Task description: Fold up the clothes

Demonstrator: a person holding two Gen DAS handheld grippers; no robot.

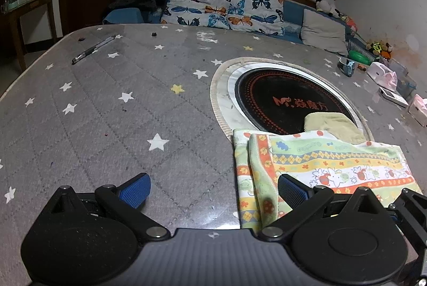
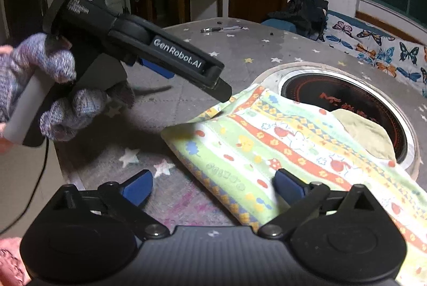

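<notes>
The left claw (image 1: 213,192) stands wide, its blue pads (image 1: 136,191) clear of everything, with bare worktop (image 1: 106,112) between them; its right pad sits just over the near edge of the folded patterned cloth (image 1: 320,166). The right claw (image 2: 213,190) is spread wide too, nothing pinched, the cloth's near corner lying between its pads without touching them. The cloth lies flat on the grey star-print worktop, its far edge reaching over the round black cooktop (image 1: 288,99) set in the surface, beside a yellowish cloth (image 1: 333,126) resting on that plate. In the right wrist view a gloved hand (image 2: 53,88) holds the left claw above the cloth's far corner. A pen (image 1: 93,50) lies well apart
</notes>
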